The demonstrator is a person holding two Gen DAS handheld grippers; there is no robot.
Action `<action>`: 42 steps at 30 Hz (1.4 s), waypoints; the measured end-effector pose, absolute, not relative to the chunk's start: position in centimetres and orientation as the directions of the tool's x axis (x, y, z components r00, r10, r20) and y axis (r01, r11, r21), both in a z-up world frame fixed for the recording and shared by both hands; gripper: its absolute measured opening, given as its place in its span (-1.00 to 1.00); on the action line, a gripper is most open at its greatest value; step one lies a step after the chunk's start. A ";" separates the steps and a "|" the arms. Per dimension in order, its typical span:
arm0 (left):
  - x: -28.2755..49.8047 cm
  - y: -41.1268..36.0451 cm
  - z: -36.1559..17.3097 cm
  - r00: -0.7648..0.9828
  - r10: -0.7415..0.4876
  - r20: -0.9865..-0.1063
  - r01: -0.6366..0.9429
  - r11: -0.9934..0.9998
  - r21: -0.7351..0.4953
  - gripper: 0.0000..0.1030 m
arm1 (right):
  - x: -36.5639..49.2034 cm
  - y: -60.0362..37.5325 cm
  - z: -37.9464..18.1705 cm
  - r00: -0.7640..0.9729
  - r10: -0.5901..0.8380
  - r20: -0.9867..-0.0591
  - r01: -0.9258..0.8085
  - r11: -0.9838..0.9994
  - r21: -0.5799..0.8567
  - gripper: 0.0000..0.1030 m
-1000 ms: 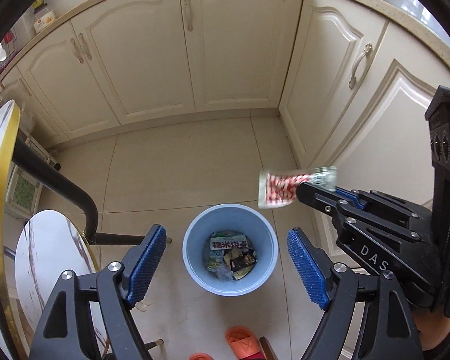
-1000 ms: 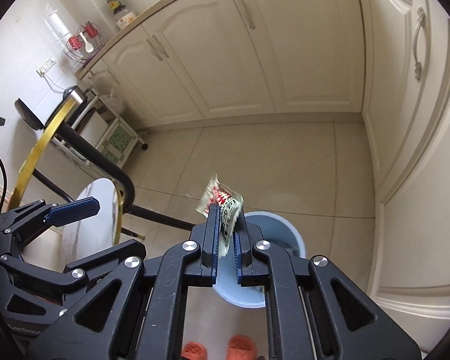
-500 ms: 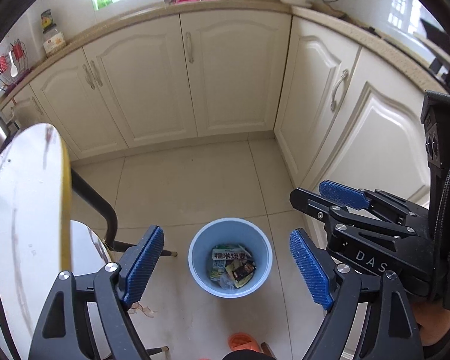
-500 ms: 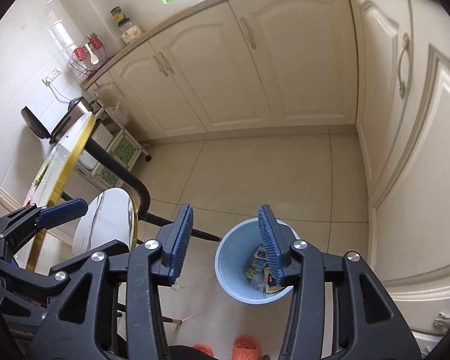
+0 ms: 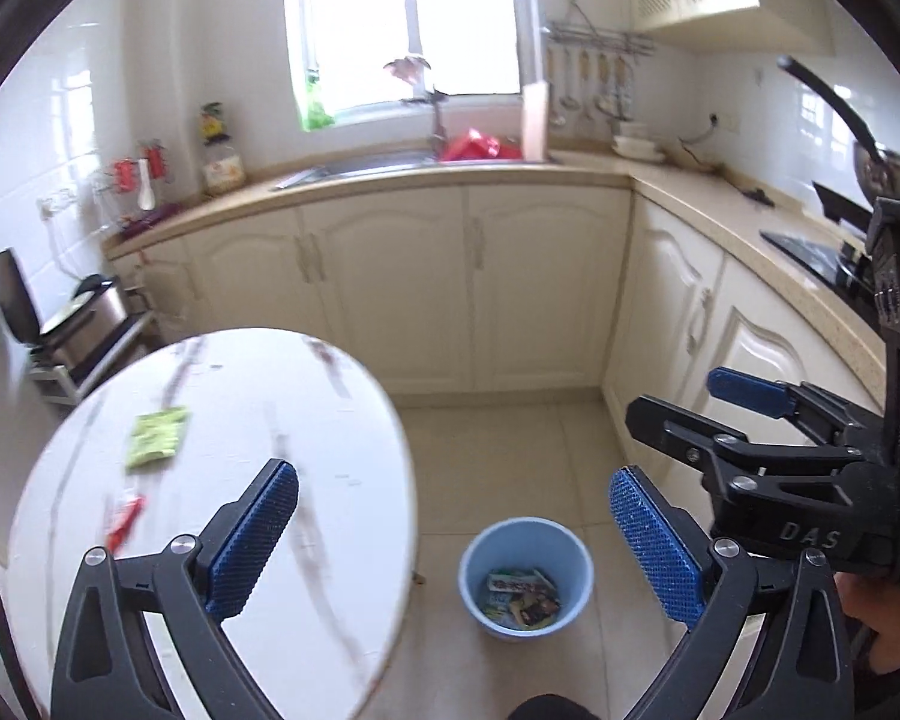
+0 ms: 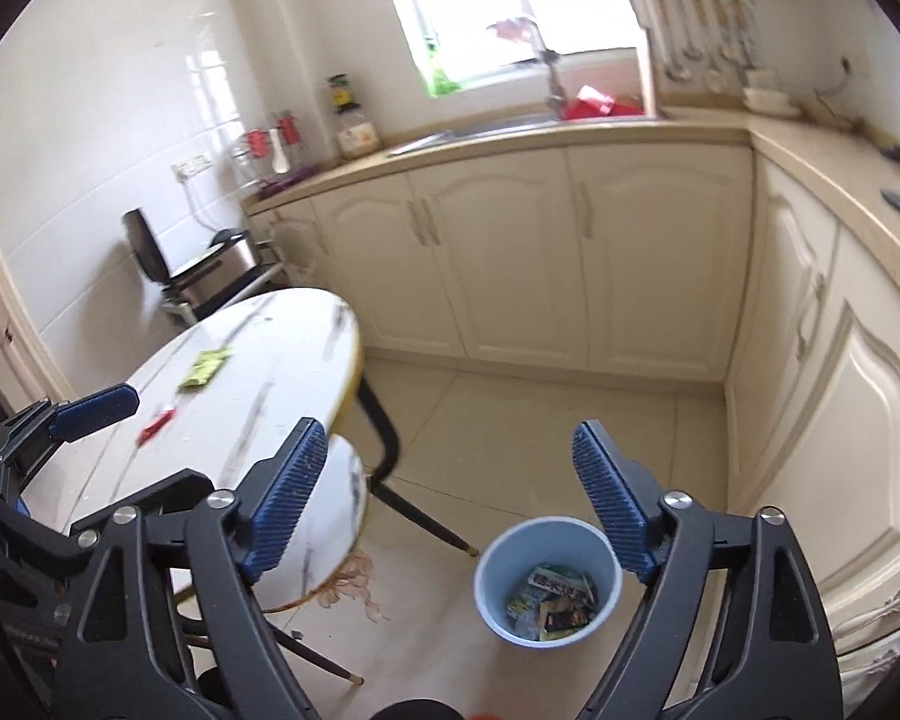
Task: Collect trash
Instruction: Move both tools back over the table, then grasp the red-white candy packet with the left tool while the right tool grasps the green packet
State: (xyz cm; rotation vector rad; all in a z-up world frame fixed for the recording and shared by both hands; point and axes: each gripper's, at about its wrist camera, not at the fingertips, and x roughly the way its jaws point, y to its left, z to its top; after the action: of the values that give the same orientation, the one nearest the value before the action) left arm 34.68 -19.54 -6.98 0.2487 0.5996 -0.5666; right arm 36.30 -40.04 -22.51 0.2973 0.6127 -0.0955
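A blue bin (image 5: pixel 525 523) stands on the tiled floor with several wrappers (image 5: pixel 519 594) inside. My left gripper (image 5: pixel 450 471) hovers high above it, jaws opening wide and nothing between them. At its right, my right gripper (image 5: pixel 693 402) is also opening and empty. In the right wrist view the right gripper (image 6: pixel 450 429) spreads above the bin (image 6: pixel 492 600). A green wrapper (image 5: pixel 156 438) and a red wrapper (image 5: pixel 123 519) lie on the round white table (image 5: pixel 240 372) at the left. Both also show from the right wrist: green wrapper (image 6: pixel 204 367), red wrapper (image 6: pixel 156 423).
Cream cabinets (image 5: pixel 468 282) line the back and right, under a worktop with a sink (image 5: pixel 390 165) and a hob (image 5: pixel 810 252). A white stool (image 6: pixel 345 516) and a black table leg (image 6: pixel 384 438) stand beside the bin. Peel scraps (image 6: pixel 354 582) lie on the floor.
The right gripper let go of the red-and-white wrapper over the bin and spread its jaws. Both grippers rose and tilted up, bringing the table top and its wrappers into view.
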 end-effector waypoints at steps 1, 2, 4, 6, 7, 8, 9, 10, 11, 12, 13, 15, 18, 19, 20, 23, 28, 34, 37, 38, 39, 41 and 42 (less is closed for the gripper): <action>34.2 -18.0 -6.8 0.693 -0.419 -0.587 0.554 0.830 0.061 0.99 | 36.8 -38.8 -22.0 0.818 0.012 -0.576 0.151 0.960 0.235 0.72; 34.2 -16.6 -6.8 0.706 -0.402 -0.583 0.533 0.844 0.064 0.99 | 37.4 -37.5 -21.6 0.817 0.028 -0.575 0.126 0.966 0.226 0.72; 34.2 -13.7 -7.0 0.727 -0.362 -0.584 0.493 0.867 0.076 0.99 | 38.8 -35.1 -21.1 0.811 0.060 -0.582 0.078 0.975 0.210 0.72; 34.6 -11.0 -7.6 0.742 -0.306 -0.596 0.441 0.893 0.090 0.99 | 40.5 -32.7 -20.8 0.801 0.090 -0.592 0.033 0.980 0.194 0.74; 35.1 -9.9 -7.6 0.745 -0.282 -0.605 0.417 0.904 0.092 0.99 | 41.5 -31.6 -20.8 0.794 0.104 -0.599 0.013 0.982 0.188 0.74; 35.6 -8.8 -7.9 0.743 -0.261 -0.617 0.396 0.914 0.091 0.99 | 42.5 -30.4 -20.9 0.784 0.120 -0.609 -0.009 0.983 0.181 0.75; 36.2 -7.8 -8.3 0.739 -0.236 -0.631 0.371 0.924 0.089 0.99 | 43.6 -29.2 -21.0 0.775 0.135 -0.617 -0.031 0.984 0.176 0.75; 37.0 -6.9 -8.5 0.734 -0.209 -0.646 0.344 0.935 0.089 0.99 | 44.6 -28.1 -21.2 0.765 0.143 -0.628 -0.046 0.985 0.167 0.75; 37.5 -6.0 -8.8 0.730 -0.193 -0.655 0.326 0.941 0.087 0.99 | 45.6 -26.9 -21.5 0.753 0.148 -0.641 -0.062 0.986 0.155 0.75; 38.0 -5.1 -9.0 0.725 -0.182 -0.664 0.315 0.945 0.085 0.99 | 46.7 -25.9 -21.7 0.741 0.159 -0.653 -0.082 0.986 0.147 0.75; 38.4 -4.3 -9.3 0.722 -0.163 -0.673 0.297 0.951 0.088 0.99 | 47.7 -25.2 -22.1 0.732 0.167 -0.661 -0.096 0.985 0.142 0.75; 40.0 -3.0 -9.8 0.709 -0.137 -0.692 0.273 0.958 0.091 0.99 | 49.6 -23.7 -22.9 0.706 0.177 -0.686 -0.123 0.984 0.128 0.75; 43.1 -1.9 -11.0 0.668 -0.111 -0.736 0.257 0.963 0.088 0.98 | 52.4 -21.9 -24.3 0.673 0.173 -0.719 -0.149 0.984 0.097 0.75; 44.0 -1.9 -11.5 0.657 -0.104 -0.747 0.255 0.963 0.090 0.99 | 53.1 -21.5 -24.8 0.665 0.174 -0.726 -0.160 0.983 0.088 0.75; 44.9 -1.9 -11.9 0.641 -0.097 -0.761 0.253 0.963 0.090 0.98 | 54.0 -21.1 -25.2 0.655 0.167 -0.737 -0.164 0.983 0.077 0.75; 47.1 -1.8 -12.8 0.612 -0.100 -0.785 0.253 0.964 0.075 0.95 | 56.6 -20.1 -26.4 0.627 0.152 -0.764 -0.187 0.981 0.042 0.75; 51.5 -1.1 -13.7 0.573 -0.114 -0.812 0.260 0.964 0.048 0.70 | 60.3 -18.6 -27.8 0.594 0.155 -0.789 -0.225 0.974 0.022 0.75; 54.9 -0.3 -14.8 0.531 -0.192 -0.825 0.302 0.953 -0.027 0.32 | 64.0 -16.3 -28.6 0.570 0.185 -0.800 -0.326 0.945 -0.013 0.75; 55.1 -0.3 -14.8 0.531 -0.221 -0.818 0.335 0.941 -0.036 -0.11 | 65.9 -15.0 -29.0 0.545 0.222 -0.808 -0.368 0.930 0.007 0.75; 55.0 -0.3 -14.8 0.530 -0.228 -0.817 0.342 0.939 -0.040 -0.36 | 66.5 -14.5 -29.2 0.544 0.218 -0.810 -0.376 0.927 -0.003 0.75; 55.0 -0.3 -14.8 0.526 -0.237 -0.817 0.344 0.937 -0.051 -0.49 | 67.0 -14.0 -29.4 0.545 0.211 -0.811 -0.386 0.922 -0.019 0.75; 55.0 0.0 -14.8 0.524 -0.241 -0.817 0.340 0.939 -0.059 -0.61 | 67.9 -12.8 -29.8 0.536 0.210 -0.818 -0.419 0.907 -0.042 0.75; 55.1 0.3 -14.8 0.525 -0.245 -0.815 0.334 0.940 -0.067 -0.66 | 68.3 -12.2 -30.0 0.534 0.209 -0.820 -0.433 0.900 -0.053 0.75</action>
State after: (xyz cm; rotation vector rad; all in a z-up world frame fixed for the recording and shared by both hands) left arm 55.06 0.32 -14.76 0.1018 0.9577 -0.3469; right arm 68.33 -12.23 -29.98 -0.2634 0.9339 0.3879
